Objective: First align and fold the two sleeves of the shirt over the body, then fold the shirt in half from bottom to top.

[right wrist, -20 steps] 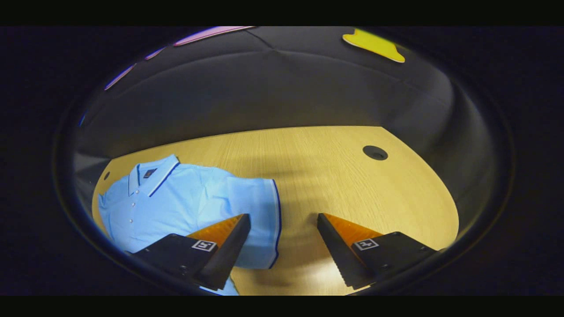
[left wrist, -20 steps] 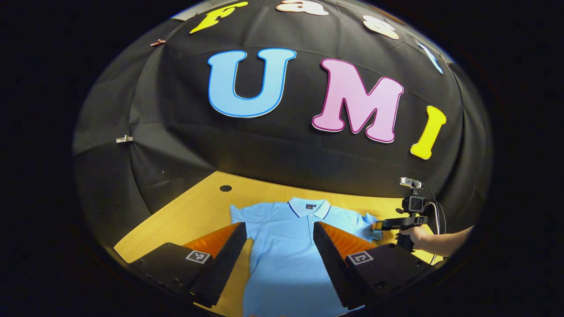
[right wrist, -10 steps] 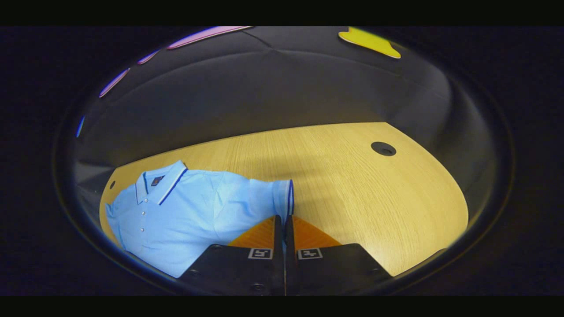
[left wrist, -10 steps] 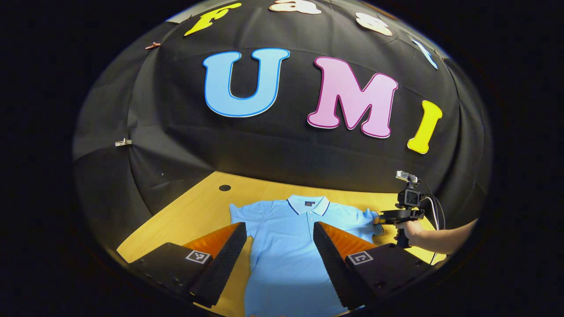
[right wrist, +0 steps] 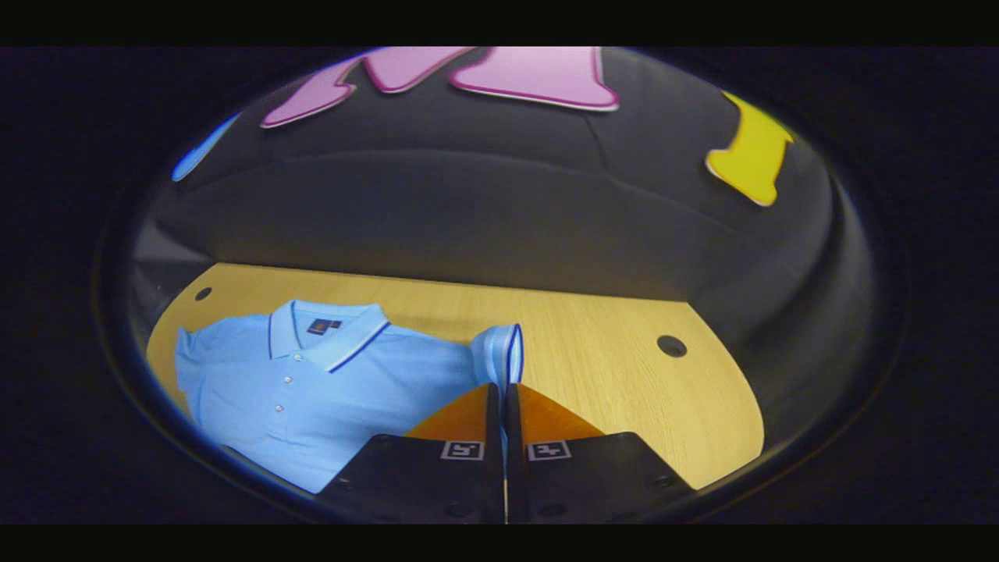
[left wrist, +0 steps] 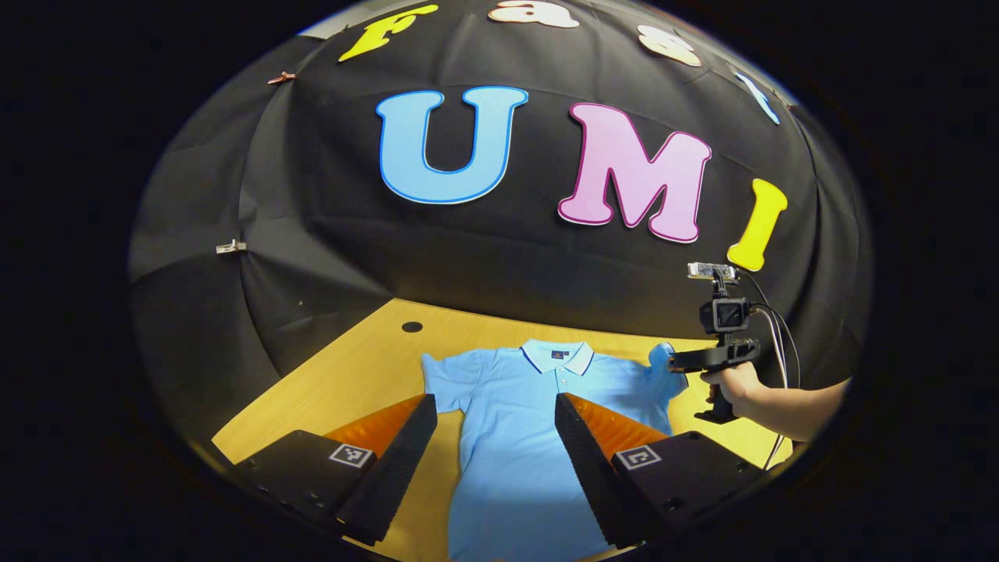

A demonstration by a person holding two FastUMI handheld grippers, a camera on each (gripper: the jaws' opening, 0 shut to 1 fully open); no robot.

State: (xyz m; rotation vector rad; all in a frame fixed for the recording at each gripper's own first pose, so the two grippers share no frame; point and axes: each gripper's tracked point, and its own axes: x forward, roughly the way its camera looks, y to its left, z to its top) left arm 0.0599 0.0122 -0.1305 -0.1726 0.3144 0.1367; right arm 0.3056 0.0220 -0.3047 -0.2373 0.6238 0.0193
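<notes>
Left gripper view: light-blue polo shirt [left wrist: 538, 421] lies face up on the wooden worktop [left wrist: 351, 367], collar [left wrist: 558, 355] toward the booth wall, hem toward the camera, so its long axis runs near-to-far. Left claw [left wrist: 495, 425] hovers over the shirt body, jaws wide apart, nothing between them. Left sleeve [left wrist: 445, 378] lies flat. Off to the side the right claw [left wrist: 677, 363], held in a hand [left wrist: 737, 382], has the right sleeve [left wrist: 663, 371] pinched and raised off the worktop.

Right gripper view: right claw [right wrist: 505, 390] jaws closed together on the navy-trimmed cuff [right wrist: 511, 351] of the sleeve, which stands up on edge just ahead of the tips. Shirt body [right wrist: 312, 390] spreads away to the side, collar [right wrist: 328, 336] toward the wall, button placket visible. Cable hole [right wrist: 671, 346] in the worktop sits well apart.

Risks, my read: grip is on the thin cuff edge only, so the fabric could slip out mid-swing. Pulling too hard could drag the whole shirt sideways and skew it, since the left claw isn't pinning anything. Sleeve may also land twisted or bunched rather than flat over the body, spoiling the later bottom-to-top fold.
</notes>
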